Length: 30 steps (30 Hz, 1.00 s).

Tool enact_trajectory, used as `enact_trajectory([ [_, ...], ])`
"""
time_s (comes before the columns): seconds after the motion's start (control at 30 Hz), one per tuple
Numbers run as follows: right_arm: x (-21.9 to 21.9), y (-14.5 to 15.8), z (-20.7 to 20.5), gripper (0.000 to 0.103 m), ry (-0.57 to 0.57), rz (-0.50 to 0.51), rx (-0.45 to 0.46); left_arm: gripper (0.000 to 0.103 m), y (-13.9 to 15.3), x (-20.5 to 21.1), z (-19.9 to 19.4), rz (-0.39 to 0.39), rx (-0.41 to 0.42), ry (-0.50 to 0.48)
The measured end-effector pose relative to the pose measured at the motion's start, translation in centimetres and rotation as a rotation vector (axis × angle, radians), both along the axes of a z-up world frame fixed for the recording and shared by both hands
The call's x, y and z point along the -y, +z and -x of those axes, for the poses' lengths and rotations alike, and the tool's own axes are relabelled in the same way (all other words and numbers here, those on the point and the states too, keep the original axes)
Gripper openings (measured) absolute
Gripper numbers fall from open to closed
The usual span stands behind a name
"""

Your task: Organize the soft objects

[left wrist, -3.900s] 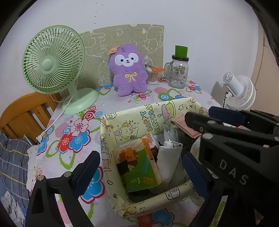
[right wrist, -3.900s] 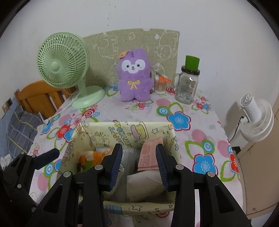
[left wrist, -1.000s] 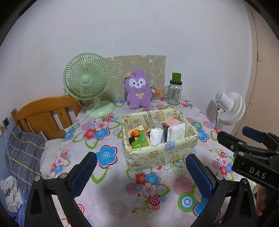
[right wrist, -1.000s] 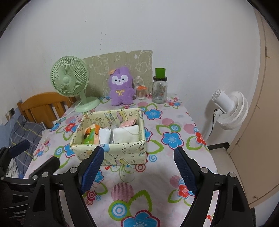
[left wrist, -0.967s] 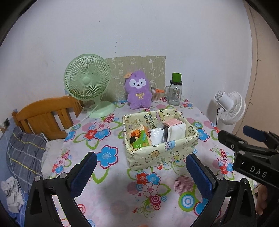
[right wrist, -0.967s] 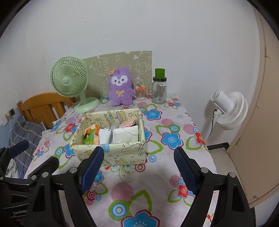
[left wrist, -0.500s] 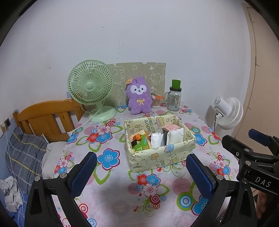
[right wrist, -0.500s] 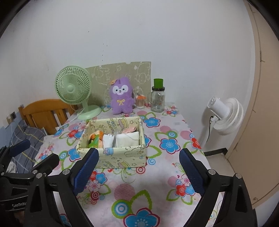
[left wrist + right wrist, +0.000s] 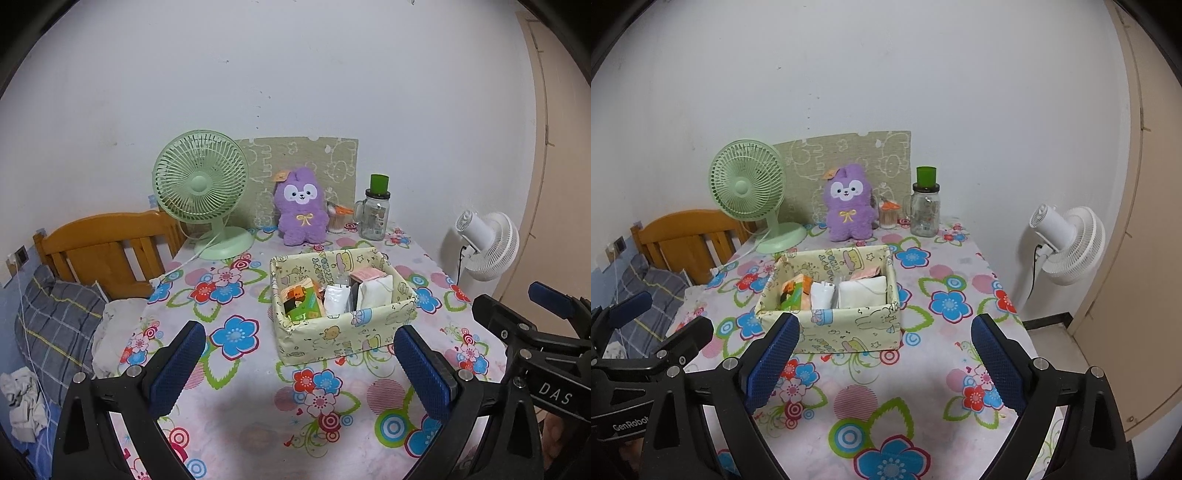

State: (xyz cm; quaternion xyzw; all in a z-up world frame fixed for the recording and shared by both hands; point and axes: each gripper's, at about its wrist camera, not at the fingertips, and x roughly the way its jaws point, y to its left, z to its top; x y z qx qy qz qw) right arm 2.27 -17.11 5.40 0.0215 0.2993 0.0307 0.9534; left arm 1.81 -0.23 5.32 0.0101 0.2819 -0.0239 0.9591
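A yellow cartoon-print fabric basket (image 9: 351, 328) (image 9: 849, 326) sits mid-table. It holds an orange-and-green pack (image 9: 301, 299) (image 9: 794, 291), white soft pouches (image 9: 376, 291) (image 9: 862, 290) and a pink packet. A purple plush (image 9: 303, 210) (image 9: 847, 206) stands upright at the back against a card. My left gripper (image 9: 297, 330) is open in front of the basket, with nothing between its blue pads. My right gripper (image 9: 884, 321) is open just as wide, also short of the basket and holding nothing. Each gripper shows at the edge of the other's view.
The floral tablecloth (image 9: 240, 406) covers the table. At the back stand a green desk fan (image 9: 201, 184), a swab cup (image 9: 336, 219) and a glass jar with a green lid (image 9: 376, 214). A white floor fan (image 9: 1067, 243) stands right; a wooden frame (image 9: 107, 251) and bedding lie left.
Both grippers have drawn back from the basket, which now looks smaller and farther off. The right gripper's jaws have spread wider than a second ago.
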Motion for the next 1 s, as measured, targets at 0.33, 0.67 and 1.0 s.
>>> enact_trajectory([
  [0.33, 0.03, 0.06, 0.05, 0.096, 0.0, -0.004, 0.002, 0.103, 0.14, 0.05, 0.26, -0.002, 0.004, 0.0],
  [0.67, 0.0, 0.08, 0.12, 0.096, 0.0, -0.006, 0.002, 0.103, 0.15, 0.06, 0.31, -0.002, 0.006, 0.0],
  [1.0, -0.07, 0.09, 0.16, 0.096, 0.001, -0.007, -0.001, 0.103, 0.14, 0.1, 0.31, -0.004, 0.004, 0.001],
])
